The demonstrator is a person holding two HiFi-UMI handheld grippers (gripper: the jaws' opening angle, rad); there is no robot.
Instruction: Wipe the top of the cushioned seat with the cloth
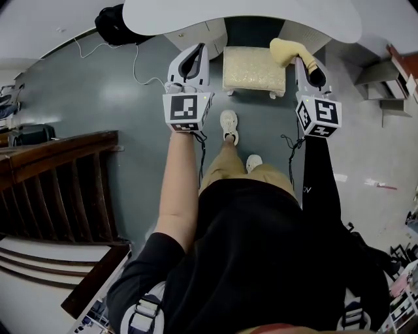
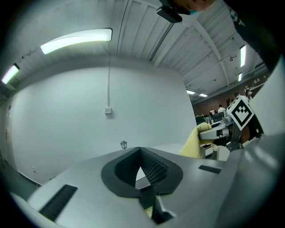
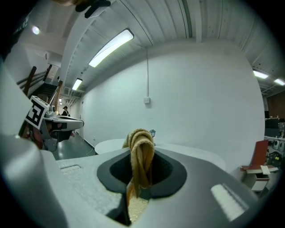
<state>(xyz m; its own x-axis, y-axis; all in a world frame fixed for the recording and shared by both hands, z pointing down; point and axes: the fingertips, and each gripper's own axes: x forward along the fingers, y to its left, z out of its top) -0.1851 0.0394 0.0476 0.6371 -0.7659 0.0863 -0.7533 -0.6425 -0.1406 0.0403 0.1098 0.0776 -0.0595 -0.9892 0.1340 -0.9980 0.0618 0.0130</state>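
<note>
The cushioned seat [image 1: 254, 69] is a low cream stool on the grey floor, straight ahead of the person's feet. My right gripper [image 1: 305, 64] hovers over its right end, shut on a yellow cloth [image 1: 288, 51] that bunches out past the tips. In the right gripper view the cloth [image 3: 141, 162] hangs folded between the jaws of the right gripper [image 3: 141, 147], with a patch of seat [image 3: 138, 207] below. My left gripper [image 1: 196, 53] is held just left of the seat. The left gripper [image 2: 140, 153] has its tips together and holds nothing. From there the cloth [image 2: 196, 142] shows to the right.
A dark wooden stair rail [image 1: 59, 182] fills the left side. A white round table [image 1: 248, 13] overhangs the far edge behind the seat. A black bag [image 1: 115, 23] and a white cable [image 1: 136, 65] lie at the far left. The person's white shoes [image 1: 229, 125] stand in front of the seat.
</note>
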